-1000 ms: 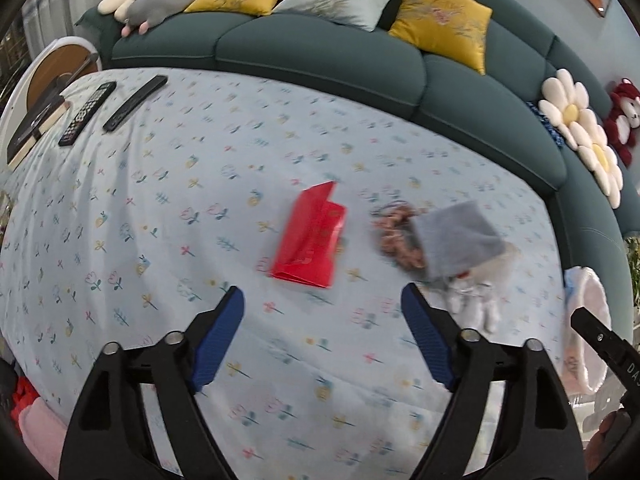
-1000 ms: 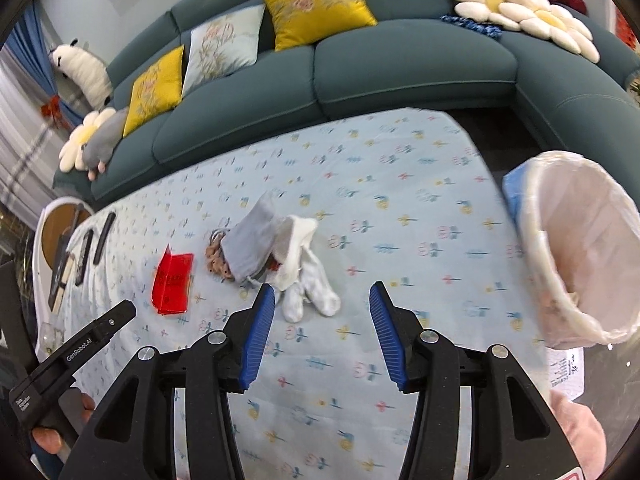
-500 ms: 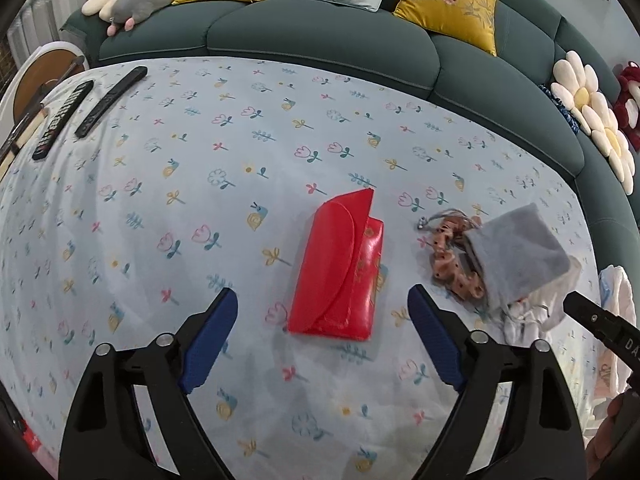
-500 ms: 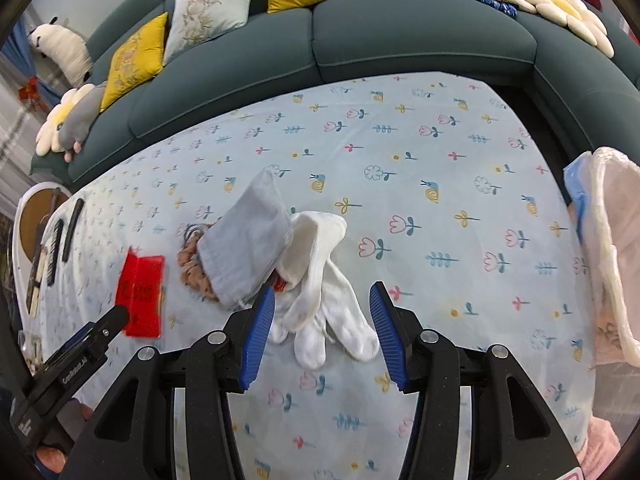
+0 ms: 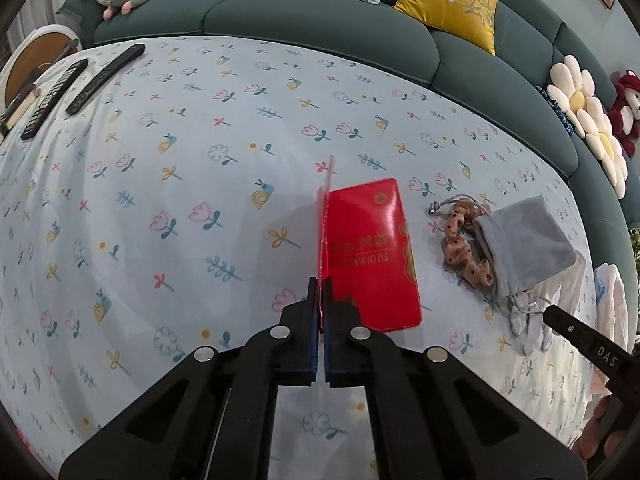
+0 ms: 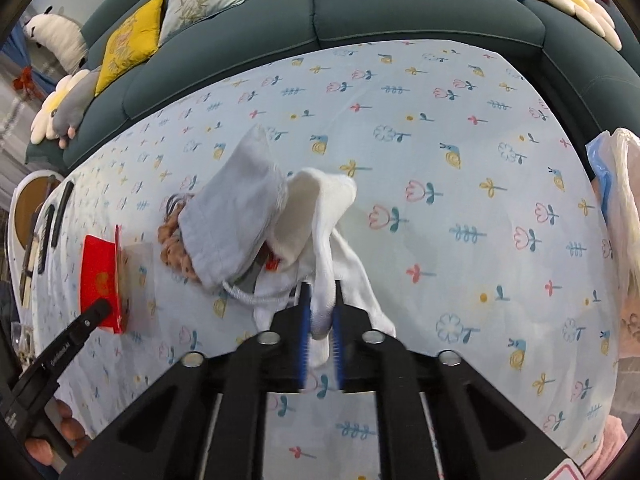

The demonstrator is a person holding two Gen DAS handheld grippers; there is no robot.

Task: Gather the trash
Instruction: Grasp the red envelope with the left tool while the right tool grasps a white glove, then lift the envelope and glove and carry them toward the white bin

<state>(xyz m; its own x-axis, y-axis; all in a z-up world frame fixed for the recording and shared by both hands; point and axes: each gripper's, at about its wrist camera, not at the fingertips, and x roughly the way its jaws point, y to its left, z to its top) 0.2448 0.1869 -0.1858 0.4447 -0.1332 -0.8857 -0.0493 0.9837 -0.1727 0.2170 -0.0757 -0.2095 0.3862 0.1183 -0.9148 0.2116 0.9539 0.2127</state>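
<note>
A red envelope [image 5: 372,256] lies on the flowered cloth [image 5: 180,184], its flap raised edge-on. My left gripper [image 5: 320,284] is closing its jaws, and the pads press on the flap's near end. To the right lie a brown dotted scrunchie [image 5: 460,240] and a grey pouch [image 5: 520,240]. In the right wrist view the same grey pouch [image 6: 236,216] rests partly on white socks [image 6: 320,216]. My right gripper [image 6: 320,292] is closing its jaws, with the pads squeezing one sock's toe end.
A bin lined with a pale bag [image 6: 624,200] stands at the table's right edge. Two remotes [image 5: 104,74] lie at the far left. A teal sofa [image 5: 320,20] with cushions curves around the back and right.
Both grippers have sunk toward the table and gone from wide open to shut. The left took the envelope's flap, which now stands upright. The right took a white sock.
</note>
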